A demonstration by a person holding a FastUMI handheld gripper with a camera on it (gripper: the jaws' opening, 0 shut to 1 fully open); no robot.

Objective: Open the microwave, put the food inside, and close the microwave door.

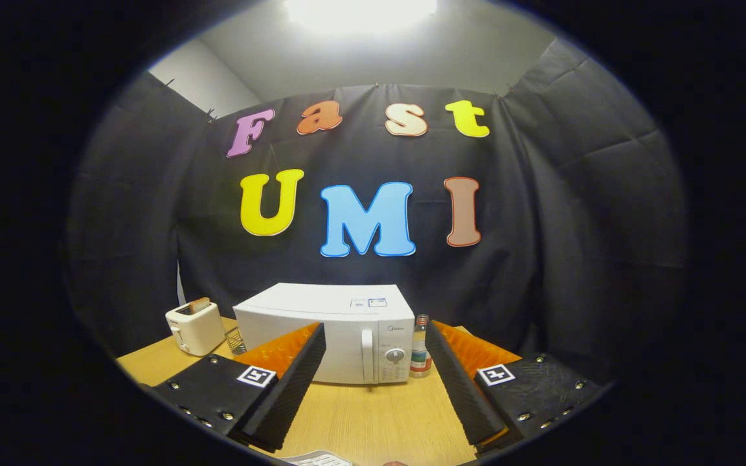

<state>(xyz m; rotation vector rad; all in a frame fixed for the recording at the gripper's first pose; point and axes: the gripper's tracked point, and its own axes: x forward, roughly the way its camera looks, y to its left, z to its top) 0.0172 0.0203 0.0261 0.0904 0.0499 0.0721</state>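
A white microwave [340,333] stands on the wooden table [373,414], well beyond my fingers, its door shut. Its vertical handle [366,356] and round dial [395,355] face me, on the right part of its front. My gripper [374,353] is open, fingers spread wide with nothing between them, and held back from the microwave. The left finger [295,375] covers part of the microwave's door. I cannot make out the food.
A white toaster [195,327] with a slice in it sits left of the microwave, with a small wire rack [236,341] between them. A small bottle [420,355] stands right of the microwave. A pale flat object [318,458] lies at the table's near edge.
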